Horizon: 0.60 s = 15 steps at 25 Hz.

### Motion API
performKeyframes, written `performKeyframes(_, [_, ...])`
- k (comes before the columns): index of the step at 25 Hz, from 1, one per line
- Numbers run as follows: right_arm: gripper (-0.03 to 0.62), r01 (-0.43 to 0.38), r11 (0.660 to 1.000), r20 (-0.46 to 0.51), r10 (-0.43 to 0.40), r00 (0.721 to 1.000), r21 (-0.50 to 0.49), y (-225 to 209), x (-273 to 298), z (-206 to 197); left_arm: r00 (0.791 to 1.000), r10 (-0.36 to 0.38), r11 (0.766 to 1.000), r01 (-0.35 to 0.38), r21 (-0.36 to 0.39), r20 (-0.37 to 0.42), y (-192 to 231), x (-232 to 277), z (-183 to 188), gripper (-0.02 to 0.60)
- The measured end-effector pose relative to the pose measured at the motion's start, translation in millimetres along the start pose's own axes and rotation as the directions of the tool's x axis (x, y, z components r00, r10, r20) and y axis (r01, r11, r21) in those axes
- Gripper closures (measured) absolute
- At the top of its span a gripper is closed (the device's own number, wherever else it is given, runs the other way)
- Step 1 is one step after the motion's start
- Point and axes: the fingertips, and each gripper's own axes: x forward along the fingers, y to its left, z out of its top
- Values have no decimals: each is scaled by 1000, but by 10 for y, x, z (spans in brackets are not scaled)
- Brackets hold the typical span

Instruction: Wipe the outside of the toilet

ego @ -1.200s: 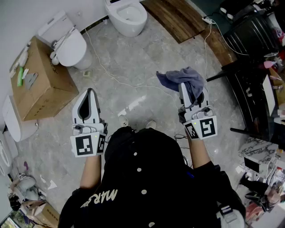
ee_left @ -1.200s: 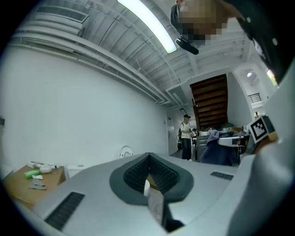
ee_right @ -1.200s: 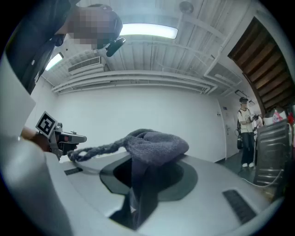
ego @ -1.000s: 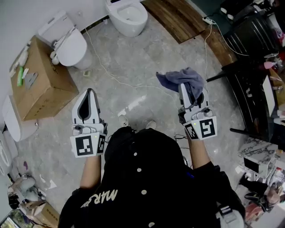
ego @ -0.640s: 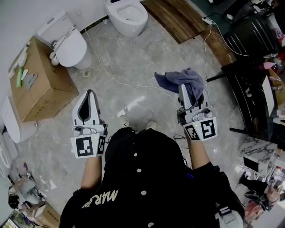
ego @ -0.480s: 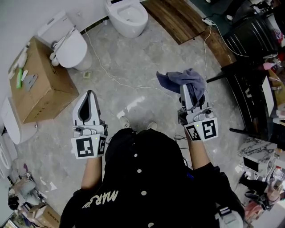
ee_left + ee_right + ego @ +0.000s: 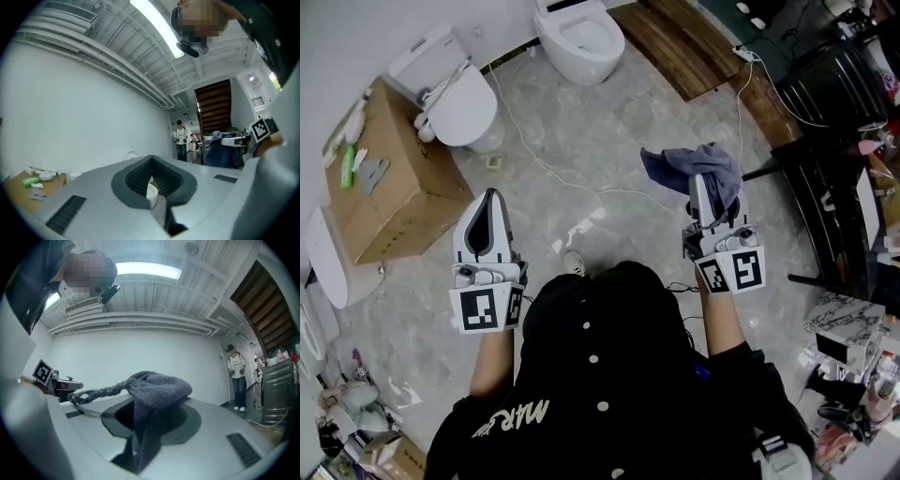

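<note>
Two white toilets stand at the far side of the grey floor. One is an open bowl (image 7: 584,39); the other (image 7: 461,101), further left, has its lid down. My right gripper (image 7: 705,187) is held at chest height, well short of both, shut on a blue-grey cloth (image 7: 694,169) that bunches over the fingertips. In the right gripper view the cloth (image 7: 158,389) drapes between the jaws of that gripper (image 7: 145,427). My left gripper (image 7: 486,204) is level with it on the left, shut with nothing in it; its pads meet in the left gripper view (image 7: 151,176).
A cardboard box (image 7: 394,187) with a green bottle (image 7: 348,165) on top sits left of the lidded toilet. A white cable (image 7: 534,157) trails across the floor. Wooden planks (image 7: 675,42) lie beyond, and black furniture (image 7: 839,84) stands at the right. A person (image 7: 238,376) stands far off.
The toilets and box sit slightly lower and further right in the head view. My right gripper has shifted a little right and up with the cloth. The left gripper has barely moved.
</note>
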Motion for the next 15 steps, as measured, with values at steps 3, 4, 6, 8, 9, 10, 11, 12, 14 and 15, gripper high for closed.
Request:
performKeyframes(3, [487,10,1000,-9,-10,1000,-4,103,93,-39,1000,-5,1000,5,-2,-5,177,-18,-16,572])
performKeyframes(4, [487,9,1000,-12,-9,1000,-2,134,118,-56,1000,-6,1000,6,-2,-8,221,-26,-28,572])
performKeyframes(6, [487,6,1000,-18,-6,1000,0,177,170,-84,1000,-5,1000,5,-5,-16,289,-24,-50,572])
performKeyframes(8, [487,1,1000,-25,-1,1000,-3,202,211,-106,1000,-3,1000,2,-11,-19,332,-11,-65,572])
performKeyframes(9, [487,-1,1000,-29,0,1000,-4,208,231,-118,1000,-2,1000,2,-14,-20,347,-1,-71,572])
performKeyframes(10, [487,0,1000,-30,0,1000,-3,211,254,-130,1000,-2,1000,2,-15,-20,359,10,-74,572])
performKeyframes(11, [487,1,1000,-30,-1,1000,1,211,281,-140,1000,-3,1000,3,-15,-20,369,24,-76,572])
performKeyframes(12, [487,1,1000,-29,0,1000,4,213,312,-149,1000,-4,1000,4,-13,-19,377,39,-76,572])
performKeyframes(14, [487,-3,1000,-25,3,1000,6,219,384,-167,1000,-7,1000,7,-7,-16,400,76,-73,572])
performKeyframes(15, [487,-5,1000,-22,5,1000,7,221,422,-174,1000,-7,1000,7,-3,-14,415,96,-67,572])
